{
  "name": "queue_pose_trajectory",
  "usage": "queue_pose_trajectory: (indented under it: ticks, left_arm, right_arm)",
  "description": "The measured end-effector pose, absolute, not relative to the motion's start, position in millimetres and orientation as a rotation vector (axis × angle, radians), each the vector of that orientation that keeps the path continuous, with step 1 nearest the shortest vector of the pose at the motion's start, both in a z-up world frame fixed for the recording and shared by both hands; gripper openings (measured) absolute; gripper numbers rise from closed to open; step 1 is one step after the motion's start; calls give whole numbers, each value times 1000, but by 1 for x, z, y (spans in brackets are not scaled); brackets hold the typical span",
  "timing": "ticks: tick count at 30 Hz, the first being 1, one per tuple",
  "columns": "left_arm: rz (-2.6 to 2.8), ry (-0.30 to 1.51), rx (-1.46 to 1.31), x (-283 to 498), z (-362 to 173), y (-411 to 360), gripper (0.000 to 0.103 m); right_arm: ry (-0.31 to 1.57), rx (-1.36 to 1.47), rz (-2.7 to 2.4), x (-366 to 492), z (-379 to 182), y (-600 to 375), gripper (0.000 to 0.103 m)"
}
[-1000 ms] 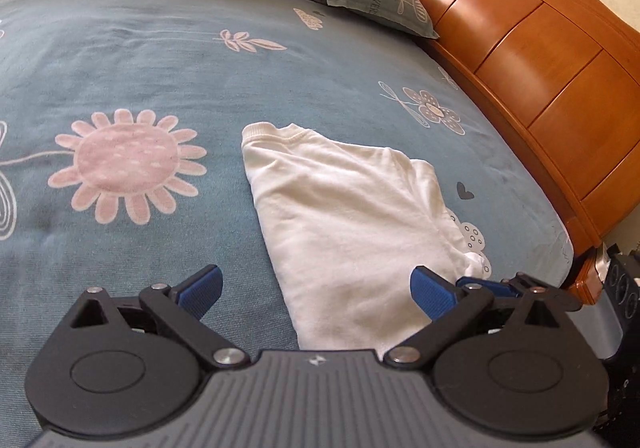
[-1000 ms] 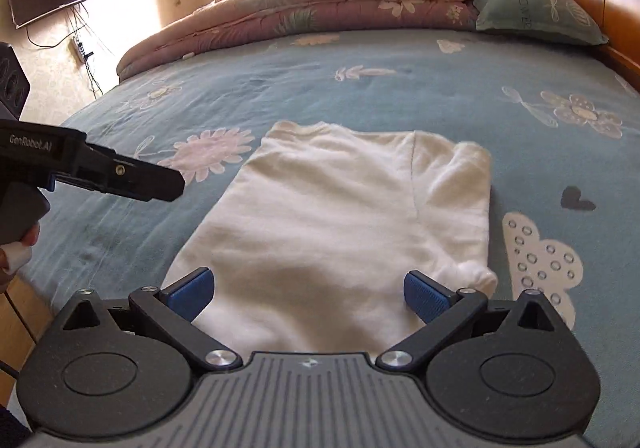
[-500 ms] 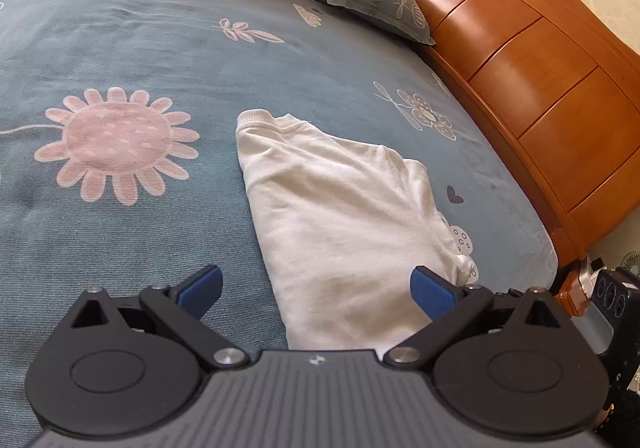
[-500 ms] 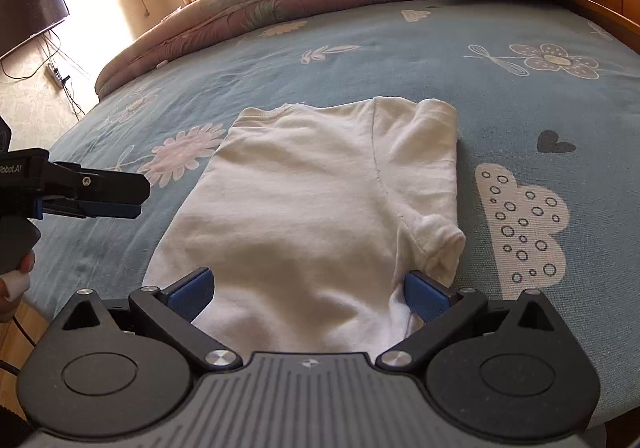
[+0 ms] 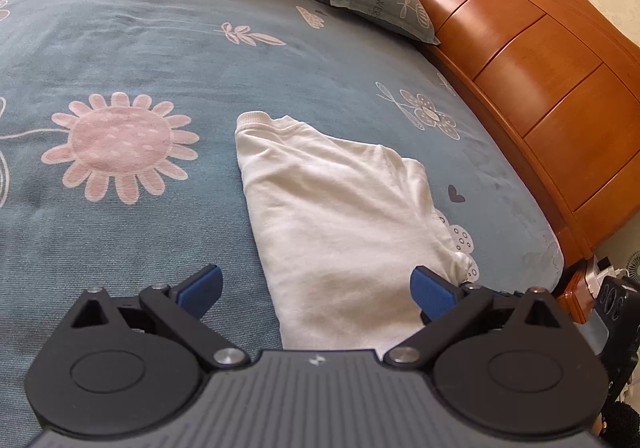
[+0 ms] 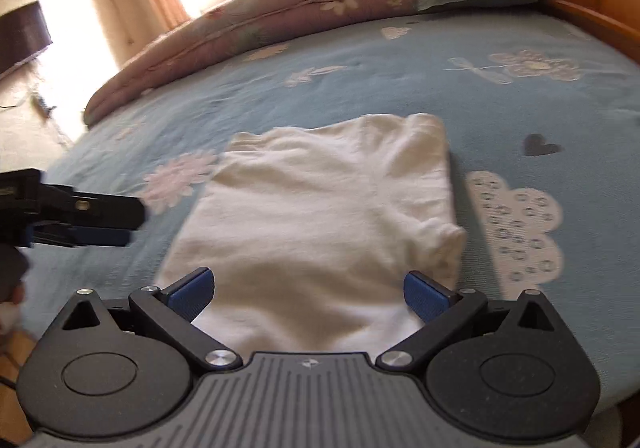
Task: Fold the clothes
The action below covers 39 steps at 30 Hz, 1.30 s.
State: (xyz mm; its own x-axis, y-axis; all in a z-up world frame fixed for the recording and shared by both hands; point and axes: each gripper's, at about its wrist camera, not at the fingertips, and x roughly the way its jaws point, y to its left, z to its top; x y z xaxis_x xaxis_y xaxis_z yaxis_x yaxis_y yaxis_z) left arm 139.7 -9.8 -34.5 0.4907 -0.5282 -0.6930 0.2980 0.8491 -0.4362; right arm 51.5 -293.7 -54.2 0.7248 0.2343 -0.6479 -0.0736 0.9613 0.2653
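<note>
A white garment [image 5: 340,216] lies folded lengthwise on the blue flowered bedspread [image 5: 140,40], its ribbed collar at the far end. It also shows in the right wrist view [image 6: 320,208], slightly blurred. My left gripper [image 5: 316,290] is open and empty, hovering over the garment's near left edge. My right gripper [image 6: 306,290] is open and empty over the garment's near end. The left gripper also shows at the left of the right wrist view [image 6: 100,222].
A wooden headboard [image 5: 540,68] runs along the right. A green pillow [image 5: 380,4] and a rolled quilt [image 6: 280,20] lie at the far end of the bed. The bed's edge drops off at the near right [image 5: 556,256].
Both grippers have drifted slightly around the garment's near end, staying open. The right wrist view has swung and is now motion-blurred. The garment has not moved.
</note>
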Motion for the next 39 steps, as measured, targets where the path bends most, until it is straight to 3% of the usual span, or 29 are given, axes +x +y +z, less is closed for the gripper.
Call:
queue_pose_trajectory:
  ticks: [10, 15, 22, 33, 39]
  left_arm:
    - [-529, 936, -288, 139, -37, -19, 100]
    - [-509, 928, -332, 135, -34, -4, 100]
    - [-493, 927, -380, 142, -37, 8, 100]
    - [-575, 988, -573, 154, -60, 1, 100]
    - [-539, 1015, -695, 170, -75, 9, 100]
  right_arm:
    - [724, 454, 324, 34, -37, -321, 103]
    - [821, 403, 287, 32, -55, -309, 103]
    - [768, 444, 226, 11, -39, -354, 103]
    - [843, 868, 248, 60, -71, -416, 103]
    - [888, 946, 264, 91, -88, -424, 103]
